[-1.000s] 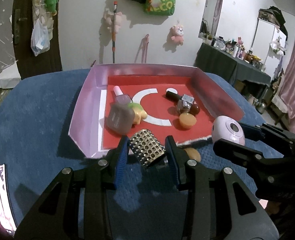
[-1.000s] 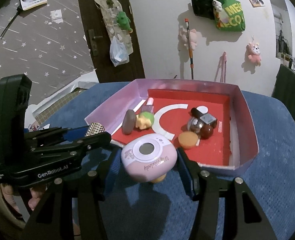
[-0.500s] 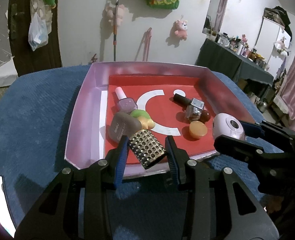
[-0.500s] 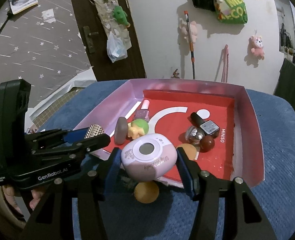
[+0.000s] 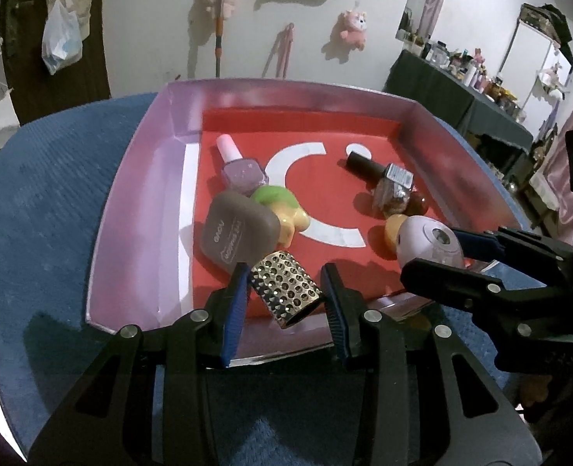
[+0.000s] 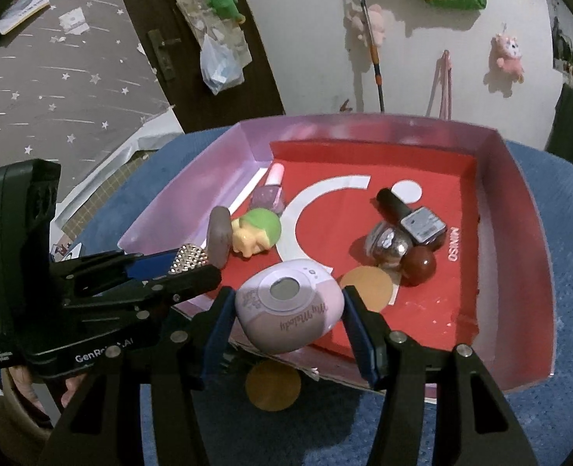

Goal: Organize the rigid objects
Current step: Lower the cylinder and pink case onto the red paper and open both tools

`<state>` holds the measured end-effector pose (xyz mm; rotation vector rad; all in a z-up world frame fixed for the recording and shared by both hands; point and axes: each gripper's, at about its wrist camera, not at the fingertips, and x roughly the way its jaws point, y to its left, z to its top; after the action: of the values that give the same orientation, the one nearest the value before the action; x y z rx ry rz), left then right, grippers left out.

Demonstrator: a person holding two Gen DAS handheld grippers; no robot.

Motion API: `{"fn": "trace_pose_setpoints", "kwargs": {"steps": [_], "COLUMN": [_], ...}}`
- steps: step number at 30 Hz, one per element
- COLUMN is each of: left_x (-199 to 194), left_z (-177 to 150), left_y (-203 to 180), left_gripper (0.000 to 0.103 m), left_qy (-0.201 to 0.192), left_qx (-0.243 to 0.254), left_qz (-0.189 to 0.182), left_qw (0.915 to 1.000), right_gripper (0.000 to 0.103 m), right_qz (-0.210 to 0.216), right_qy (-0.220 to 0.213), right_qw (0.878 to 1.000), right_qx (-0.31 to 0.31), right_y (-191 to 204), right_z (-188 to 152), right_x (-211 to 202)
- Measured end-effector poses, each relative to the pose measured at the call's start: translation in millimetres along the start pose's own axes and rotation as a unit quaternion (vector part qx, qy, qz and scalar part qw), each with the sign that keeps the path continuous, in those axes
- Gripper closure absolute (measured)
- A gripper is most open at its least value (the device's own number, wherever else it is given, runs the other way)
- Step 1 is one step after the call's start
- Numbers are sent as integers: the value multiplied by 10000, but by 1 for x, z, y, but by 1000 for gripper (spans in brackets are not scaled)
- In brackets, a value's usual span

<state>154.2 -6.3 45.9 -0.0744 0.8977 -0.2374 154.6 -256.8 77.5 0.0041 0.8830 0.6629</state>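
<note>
My left gripper [image 5: 284, 279] is shut on a gold studded cylinder [image 5: 286, 287] and holds it over the near edge of the pink-walled red tray [image 5: 139, 209]. My right gripper [image 6: 288, 305] is shut on a pink egg-shaped toy with a small screen [image 6: 288, 310], also just above the tray's [image 6: 519, 202] near wall. In the tray lie a brown case [image 5: 240, 233], a green-and-yellow figure [image 5: 282, 209], a lilac polish bottle [image 5: 240, 167], a black-capped bottle [image 5: 383, 173] and an orange disc [image 6: 366, 285]. Another orange disc [image 6: 273, 386] lies on the blue cloth below the right gripper.
The tray sits on a blue cloth-covered surface [image 5: 38, 202]. A dark door [image 6: 177, 39] and a wall with hanging plush toys stand behind. A cluttered dark table [image 5: 461, 93] is at the far right. A hand [image 6: 26, 392] grips the left tool.
Both grippers have moved forward and a little down with their objects. They were over the blue cloth short of the tray. Now they hang over the tray's near edge.
</note>
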Motion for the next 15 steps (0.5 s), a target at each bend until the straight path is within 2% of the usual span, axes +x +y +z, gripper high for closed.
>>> {"fn": "trace_pose_setpoints", "kwargs": {"steps": [15], "left_x": [18], "left_z": [7], "left_y": [2], "left_gripper": [68], "left_qy": [345], "left_qx": [56], "left_qz": [0], "left_qw": [9994], "right_gripper": [45], "right_qz": [120], "right_qy": [518], "right_qw": [9985], "right_qx": [139], "right_y": [-7], "right_z": [-1], "right_x": [27]}}
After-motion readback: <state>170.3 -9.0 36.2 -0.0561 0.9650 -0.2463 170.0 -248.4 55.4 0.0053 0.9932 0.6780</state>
